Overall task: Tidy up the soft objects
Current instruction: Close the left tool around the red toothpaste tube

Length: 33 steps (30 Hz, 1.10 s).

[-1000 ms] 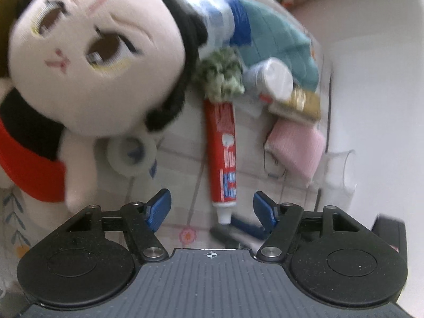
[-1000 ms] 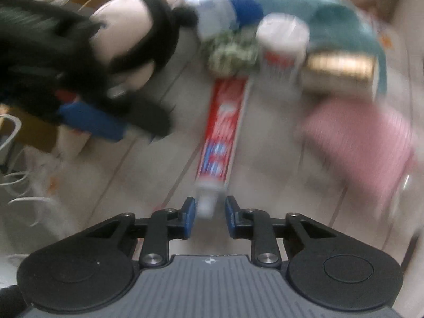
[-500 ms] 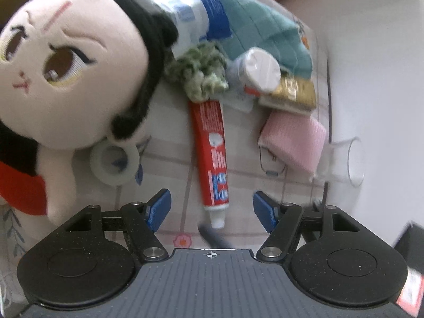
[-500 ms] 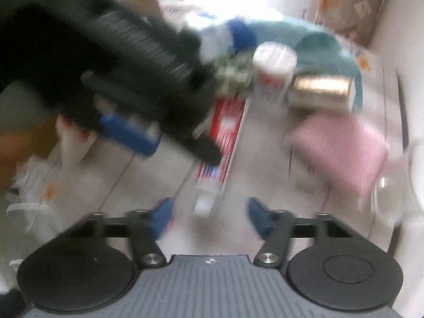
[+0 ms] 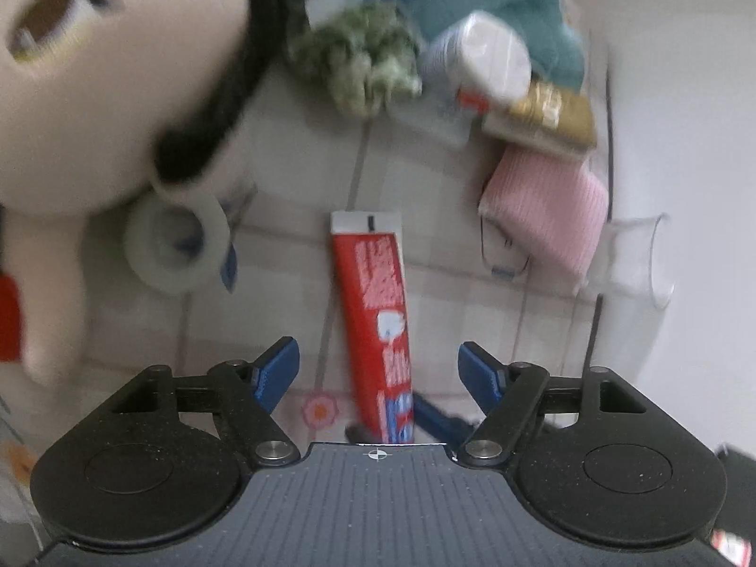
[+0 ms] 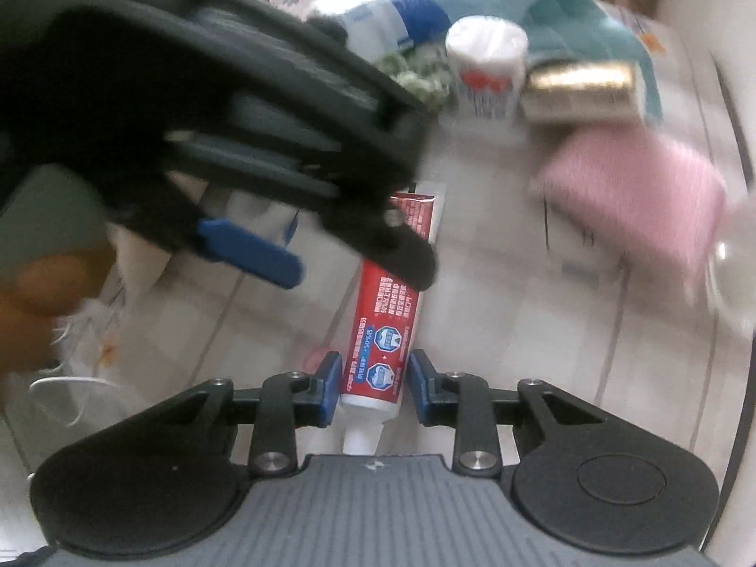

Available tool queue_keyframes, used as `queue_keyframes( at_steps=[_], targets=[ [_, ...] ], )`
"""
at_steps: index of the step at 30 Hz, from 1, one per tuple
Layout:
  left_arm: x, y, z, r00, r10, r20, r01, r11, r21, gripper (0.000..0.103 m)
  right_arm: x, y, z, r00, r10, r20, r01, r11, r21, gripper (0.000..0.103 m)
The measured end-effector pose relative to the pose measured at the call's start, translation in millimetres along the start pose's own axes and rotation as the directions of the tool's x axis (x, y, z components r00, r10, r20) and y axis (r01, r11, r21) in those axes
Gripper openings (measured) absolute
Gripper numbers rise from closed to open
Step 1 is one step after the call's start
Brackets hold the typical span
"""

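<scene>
Since a second ago the toothpaste tube (image 6: 394, 312) has slid down away from the green scrunchie (image 5: 364, 59) it touched, its cap end now between the right hand-held gripper (image 6: 373, 385). Those jaws are closing around the tube's shoulder, blue pads just beside it but not clearly pressing. Slightly further along the tube, the left hand-held gripper (image 5: 378, 366) hovers over it with jaws wide apart and opening, empty. Beyond, on the tiled tabletop (image 5: 293, 293), lie a tape roll (image 5: 177, 248), a pink folded cloth (image 5: 548, 217), the plush doll (image 5: 108, 85) and a teal towel (image 5: 501, 9). Judging by this clutter, sorting has barely begun; every soft object awaits.
</scene>
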State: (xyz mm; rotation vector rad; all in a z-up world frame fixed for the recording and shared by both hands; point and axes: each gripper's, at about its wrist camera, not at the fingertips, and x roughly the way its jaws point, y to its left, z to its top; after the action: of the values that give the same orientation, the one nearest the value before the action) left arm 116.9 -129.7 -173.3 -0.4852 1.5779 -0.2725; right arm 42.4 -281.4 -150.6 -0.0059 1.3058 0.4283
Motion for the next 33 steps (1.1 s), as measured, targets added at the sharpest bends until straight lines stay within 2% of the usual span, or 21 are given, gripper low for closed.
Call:
queue_keyframes(
  at_steps=[5, 13, 14, 17, 21, 23, 25, 27, 28, 29, 30, 33],
  targets=[
    [20.4, -0.4, -10.8, 0.996, -0.008, -0.089, 0.008, 1.000, 0.000, 0.071, -14.0, 7.6, -16.4, 1.000, 0.006, -0.011, -0.006, 1.000, 0.024, 0.032],
    [27.0, -0.3, -13.5, 0.992, -0.009, -0.128, 0.004, 0.999, -0.040, 0.043, -28.8, 11.5, -13.8, 1.000, 0.003, 0.029, -0.003, 1.000, 0.021, 0.032],
    [27.0, 0.5, -12.9, 0.992, -0.007, -0.127, 0.001, 0.999, -0.047, 0.035, -31.6, 12.6, -12.9, 0.999, -0.002, 0.035, 0.002, 1.000, 0.013, 0.032],
    [23.6, 4.5, -12.1, 0.993, -0.010, -0.119, 0.004, 0.999, -0.050, 0.035, -42.9, 23.0, -18.7, 0.999, -0.014, 0.051, 0.014, 1.000, -0.002, 0.032],
    [20.9, 11.6, -14.5, 0.992, -0.069, -0.109, 0.058, 0.993, -0.104, 0.033, -51.7, 23.3, -16.0, 0.998, -0.005, 0.059, 0.006, 1.000, -0.011, 0.034],
    [17.2, 11.8, -16.0, 0.994, -0.062, -0.095, 0.051, 0.993, -0.106, 0.030, -58.6, 23.5, -16.3, 0.998, -0.007, 0.069, 0.009, 1.000, -0.021, 0.041],
    [9.8, 11.6, -16.9, 0.997, -0.041, -0.069, 0.035, 0.995, -0.089, 0.029, -64.9, 20.7, -16.6, 0.996, -0.029, 0.083, 0.031, 0.999, -0.023, 0.055],
    [-1.1, 14.2, -16.9, 0.998, -0.034, -0.049, 0.030, 0.996, -0.081, 0.019, -69.5, 14.9, -16.6, 0.995, -0.050, 0.087, 0.052, 0.998, -0.017, 0.061],
    [-8.2, 14.8, -17.9, 0.999, -0.027, -0.034, 0.025, 0.997, -0.070, 0.019, -72.7, 11.6, -17.4, 0.994, -0.064, 0.089, 0.065, 0.998, -0.011, 0.061],
    [-15.9, 15.6, -19.2, 0.999, -0.027, -0.020, 0.026, 0.998, -0.062, 0.012, -74.9, 8.4, -18.2, 0.993, -0.076, 0.089, 0.077, 0.997, -0.006, 0.061],
    [-23.9, 16.4, -20.7, 1.000, -0.028, -0.006, 0.028, 0.998, -0.053, 0.010, -74.7, 4.6, -18.4, 0.992, -0.088, 0.089, 0.089, 0.996, 0.000, 0.061],
    [-48.8, 23.1, -26.4, 0.998, -0.050, 0.033, 0.051, 0.998, -0.048, 0.010, -70.1, -6.0, -16.0, 0.988, -0.126, 0.089, 0.126, 0.992, 0.006, 0.061]
  ],
)
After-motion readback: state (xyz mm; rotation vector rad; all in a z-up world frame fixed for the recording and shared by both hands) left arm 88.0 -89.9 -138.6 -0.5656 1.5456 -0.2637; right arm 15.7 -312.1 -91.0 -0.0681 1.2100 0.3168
